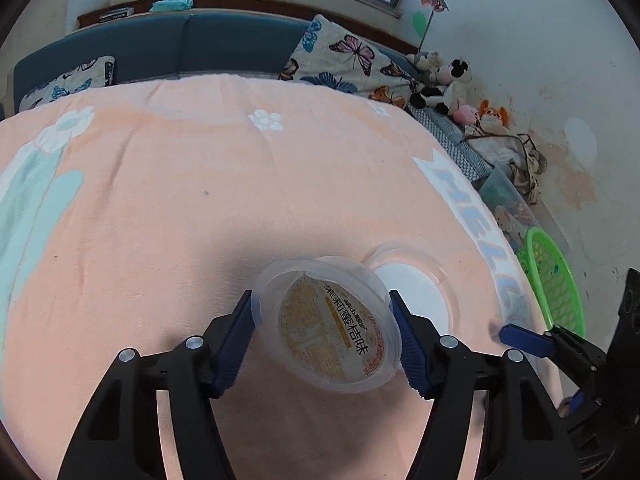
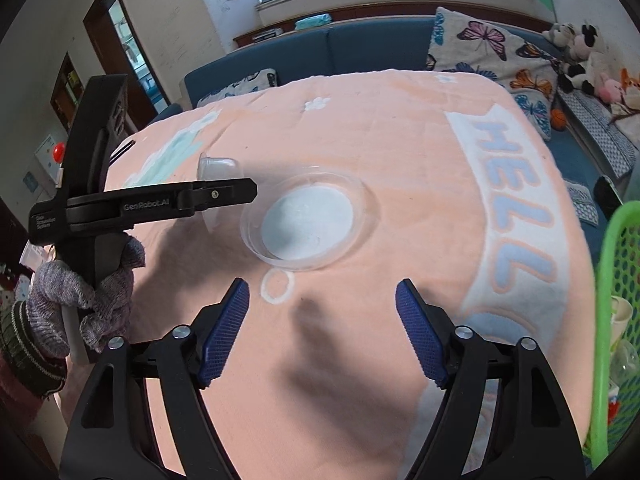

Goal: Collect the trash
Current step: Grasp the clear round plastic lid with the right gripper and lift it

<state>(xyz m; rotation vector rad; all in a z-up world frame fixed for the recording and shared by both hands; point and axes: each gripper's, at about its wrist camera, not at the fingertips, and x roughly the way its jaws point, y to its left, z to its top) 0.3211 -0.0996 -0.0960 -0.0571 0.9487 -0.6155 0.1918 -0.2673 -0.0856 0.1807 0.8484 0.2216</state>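
Left gripper (image 1: 322, 338) pinching clear plastic cup (image 1: 326, 326) by its rim, blue pads (image 1: 234, 344) pressed on both sides; cup tilted, mouth toward cam, yellow printed label showing through the bottom; cup lifted off or just above the cloth, can't tell which. Seen from right wrist cam: same cup (image 2: 216, 178) edge-on behind left gripper's black finger, person's gloved hand (image 2: 100, 292) in grey knit wrapped round the handle.

Second piece of trash, clear round lid (image 2: 310, 222) w/ white disc in the middle, lying flat on peach tablecloth (image 2: 360, 120); just beside the cup, to its right; in left wrist view lid (image 1: 416, 280) partly hidden behind cup.

Right gripper (image 2: 322, 330) spread wide, nothing betw. the pads; hovering over bare cloth, near side of the lid, not touching it; one blue tip (image 1: 520, 338) poking into left wrist view at right.

Green mesh basket (image 2: 618, 320) off table's right edge, white cup-like bits inside; also visible as basket (image 1: 554, 280) past the "HELLO" lettering (image 2: 516, 208) on the cloth. Blue sofa (image 1: 160, 44) w/ butterfly cushions (image 1: 348, 60) behind table; plush toys (image 1: 444, 80) at far right.
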